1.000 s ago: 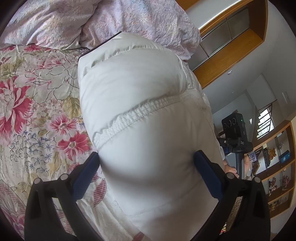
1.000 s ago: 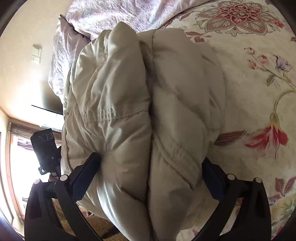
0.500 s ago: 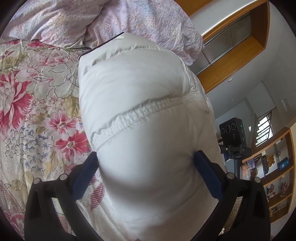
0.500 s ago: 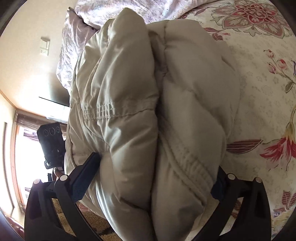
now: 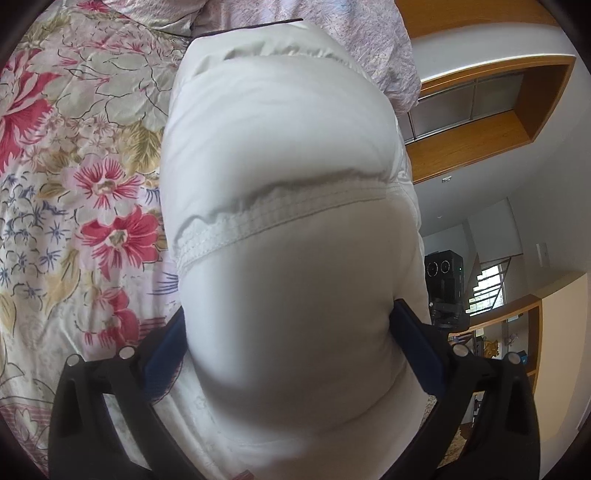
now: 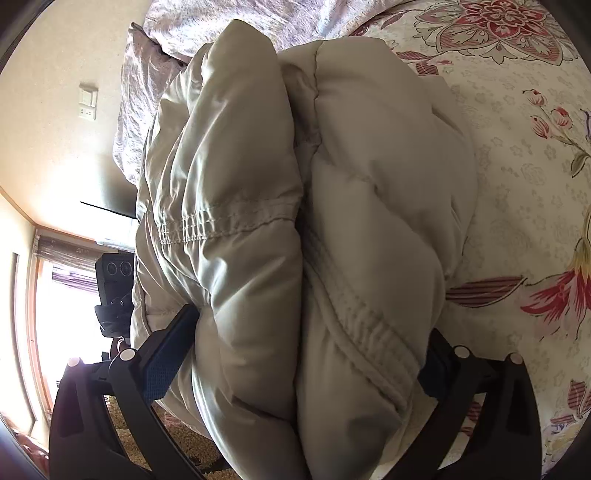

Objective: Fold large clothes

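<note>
Puffy jacket (image 5: 280, 206) between tool (image 5: 288, 339) fingers

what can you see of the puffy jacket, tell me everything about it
The puffy jacket is off-white to beige, padded, with smooth, slightly shiny fabric and gathered stitched seams. It is bunched into a thick bundle of doubled layers with a deep crease between them. A dark edge trim shows at its far end. It sits over the floral bedspread, near the lilac pillows. The left gripper and right gripper each squeeze a wad of it between blue pads.
</note>
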Action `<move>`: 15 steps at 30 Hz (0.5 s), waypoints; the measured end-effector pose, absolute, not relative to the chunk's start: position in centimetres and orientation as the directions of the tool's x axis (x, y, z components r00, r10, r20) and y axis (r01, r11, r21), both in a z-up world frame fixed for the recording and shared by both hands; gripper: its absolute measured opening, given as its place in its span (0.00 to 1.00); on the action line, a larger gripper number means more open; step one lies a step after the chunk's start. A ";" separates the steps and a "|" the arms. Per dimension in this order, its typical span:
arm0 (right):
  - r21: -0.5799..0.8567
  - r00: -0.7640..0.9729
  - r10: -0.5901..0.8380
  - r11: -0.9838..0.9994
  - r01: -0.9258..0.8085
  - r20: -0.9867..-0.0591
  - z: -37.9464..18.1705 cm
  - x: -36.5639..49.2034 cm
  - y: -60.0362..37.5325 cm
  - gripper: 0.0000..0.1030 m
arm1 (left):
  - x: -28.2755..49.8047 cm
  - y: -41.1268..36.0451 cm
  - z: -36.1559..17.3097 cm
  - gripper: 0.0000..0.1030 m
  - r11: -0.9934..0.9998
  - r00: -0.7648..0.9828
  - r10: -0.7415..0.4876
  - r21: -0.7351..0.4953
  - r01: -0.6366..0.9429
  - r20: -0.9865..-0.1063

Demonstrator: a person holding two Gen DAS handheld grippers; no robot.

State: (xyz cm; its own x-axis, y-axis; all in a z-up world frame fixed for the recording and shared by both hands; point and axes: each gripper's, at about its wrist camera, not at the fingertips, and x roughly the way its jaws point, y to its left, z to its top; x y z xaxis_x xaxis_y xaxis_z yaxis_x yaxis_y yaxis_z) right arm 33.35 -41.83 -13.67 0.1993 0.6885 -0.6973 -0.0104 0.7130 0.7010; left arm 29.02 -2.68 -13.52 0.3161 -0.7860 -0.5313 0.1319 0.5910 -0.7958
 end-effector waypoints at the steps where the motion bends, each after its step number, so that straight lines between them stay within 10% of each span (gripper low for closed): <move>1: 0.702 0.205 0.688 0.712 -0.007 -0.696 -13.5 33.1 -41.8 0.99 | 29.1 -2.8 -13.5 0.98 0.590 0.319 -0.786 -0.798 0.127 -0.530; 15: 0.732 0.305 0.725 0.672 -0.114 -0.618 -11.9 31.6 -39.0 0.83 | 28.3 -0.3 -10.4 0.75 0.612 0.393 -0.768 -0.761 0.216 -0.506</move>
